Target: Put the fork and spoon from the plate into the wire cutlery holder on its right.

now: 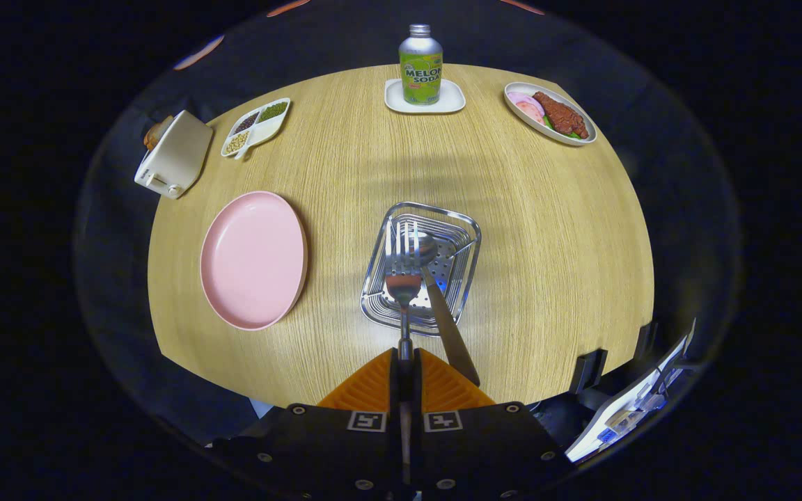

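My gripper is shut on the handle of a metal fork, which points forward with its tines over the wire cutlery holder. The holder is a square steel basket just ahead of the orange fingers. A spoon stands in the holder, its bowl down inside and its handle leaning back toward the right finger. The pink plate lies bare to the left of the holder.
On the round wooden table stand a soda bottle on a white coaster at the far side, a dish of food at far right, a divided dish of beans and a white toaster at far left.
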Tool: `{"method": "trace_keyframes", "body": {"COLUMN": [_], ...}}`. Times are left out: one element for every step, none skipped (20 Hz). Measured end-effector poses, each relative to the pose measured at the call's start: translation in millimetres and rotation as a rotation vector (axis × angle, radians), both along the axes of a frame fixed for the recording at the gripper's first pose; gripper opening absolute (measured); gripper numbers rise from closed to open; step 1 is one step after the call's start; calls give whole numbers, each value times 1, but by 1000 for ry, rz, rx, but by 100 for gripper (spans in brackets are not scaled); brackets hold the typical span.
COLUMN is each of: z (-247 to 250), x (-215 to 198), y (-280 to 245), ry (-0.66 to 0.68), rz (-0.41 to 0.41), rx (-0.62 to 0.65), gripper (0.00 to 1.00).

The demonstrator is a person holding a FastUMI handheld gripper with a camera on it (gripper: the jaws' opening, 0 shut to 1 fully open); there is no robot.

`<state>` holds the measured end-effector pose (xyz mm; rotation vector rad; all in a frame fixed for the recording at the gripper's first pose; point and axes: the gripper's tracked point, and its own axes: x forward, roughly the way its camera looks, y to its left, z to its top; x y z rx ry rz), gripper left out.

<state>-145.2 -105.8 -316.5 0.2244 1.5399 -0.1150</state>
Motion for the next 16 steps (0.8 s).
{"method": "trace_keyframes", "body": {"z": [-1, -2, -2, -3, -5, -5, -3, -1, -1, 1, 4, 7, 13, 18, 25, 33], "x": [3, 2, 3, 6, 9, 11, 12, 14, 16, 19, 21, 25, 29, 34, 42, 51], "y": [-1, -1, -1, -2, -2, -2, -4, -5, -6, -8, -11, -12, -12, -14, -22, -29], "ry": [7, 20, 33, 31, 31, 29, 30, 20, 8, -7, -22, -42, -68, -103, -147, -200], "rz": [2, 2, 1, -2, -15, -24, -40, -49, -56, -59, -64, -65, -71, -77, -93, -109], "rx": [5, 11, 24, 29, 31, 37, 41, 45, 42, 37, 30, 30, 31, 25, -7, -35], "gripper": [5, 6, 6, 7, 7, 7, 7, 8, 7, 8, 8, 9, 9, 10, 10, 10]}}
